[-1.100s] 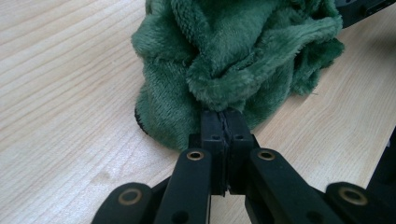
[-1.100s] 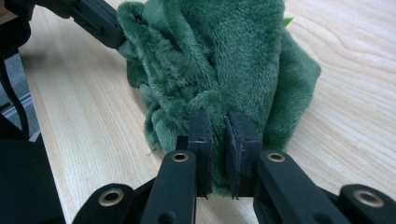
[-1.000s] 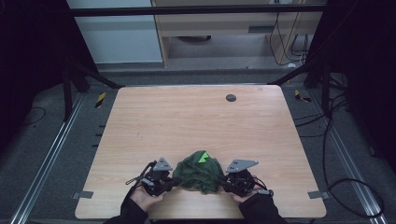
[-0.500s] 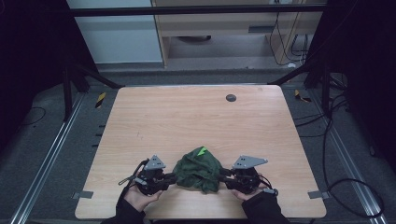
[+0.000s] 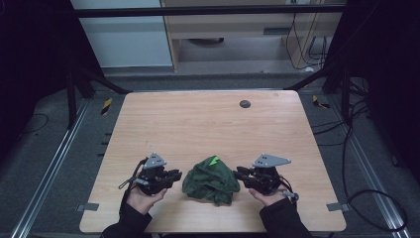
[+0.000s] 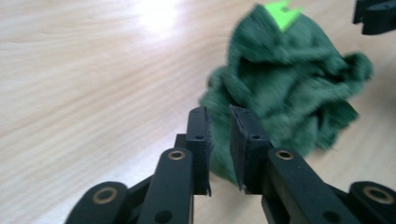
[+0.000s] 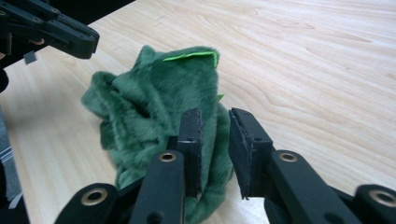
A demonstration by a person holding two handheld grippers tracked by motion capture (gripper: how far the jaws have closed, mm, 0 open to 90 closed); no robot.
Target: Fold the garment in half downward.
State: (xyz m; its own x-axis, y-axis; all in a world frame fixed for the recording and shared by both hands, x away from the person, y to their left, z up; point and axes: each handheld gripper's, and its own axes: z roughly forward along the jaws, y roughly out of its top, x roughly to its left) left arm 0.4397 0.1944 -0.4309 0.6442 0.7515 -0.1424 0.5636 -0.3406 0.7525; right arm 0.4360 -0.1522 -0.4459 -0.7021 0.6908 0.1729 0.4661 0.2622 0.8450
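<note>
A crumpled dark green cloth [image 5: 210,181] with a bright green tag lies in a heap near the front edge of the wooden table [image 5: 208,124]. My left gripper [image 5: 174,175] sits just left of the heap, its jaws slightly parted and holding nothing. In the left gripper view the cloth [image 6: 289,88] lies just beyond my left gripper [image 6: 219,140]. My right gripper [image 5: 237,174] sits just right of the heap, pointing at it. In the right gripper view the right gripper [image 7: 215,140] is slightly open, with the cloth [image 7: 154,102] right at its tips.
A small dark round disc [image 5: 244,103] lies near the table's far edge. The opposite gripper shows at the top right of the left gripper view [image 6: 373,16] and the top left of the right gripper view [image 7: 46,28]. Dark floor and cables surround the table.
Both grippers have drawn slightly outward from the cloth, which they were pressed against a second ago. The heap now rests on the table between them.
</note>
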